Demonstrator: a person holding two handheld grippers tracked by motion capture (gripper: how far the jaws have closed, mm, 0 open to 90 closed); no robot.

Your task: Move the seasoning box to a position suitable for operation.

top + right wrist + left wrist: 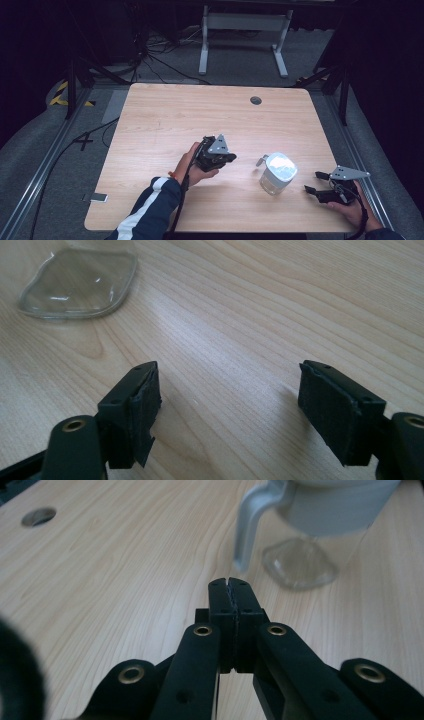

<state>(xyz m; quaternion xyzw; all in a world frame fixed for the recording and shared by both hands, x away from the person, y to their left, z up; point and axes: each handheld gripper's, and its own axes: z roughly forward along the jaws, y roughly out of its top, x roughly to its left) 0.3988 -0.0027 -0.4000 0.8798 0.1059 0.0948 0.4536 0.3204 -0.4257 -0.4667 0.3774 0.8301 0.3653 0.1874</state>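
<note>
My left hand-held gripper (231, 587) is sitting closest to me, and its two black jaws are squeezed tight together with nothing between them. It is floating just above the worktop (165, 115) and pointing at the jug (278, 173).

The jug is standing upright on the worktop, near the right front part, between my two hand-held grippers. It is touching neither of them. It is made of clear glass, so I am seeing the wood right through it. It is wearing a pale lid on top, and a light grey handle (248, 527) is sticking out on the side facing my left hand-held gripper. Its see-through bottom (80, 282) is looking a bit squarish with rounded corners.

My right hand-held gripper (227, 410) is waiting just to the right of the jug, with its jaws spread wide and only bare wood between them.

Here is what I am worrying about. The glass is looking smooth and slippery, so I think it could slide out of a pinch. My left jaws are shut, so if I am pushing forward like this, I could bump the handle and tip the jug over. The lid could also pop off if I am grabbing too high.
</note>
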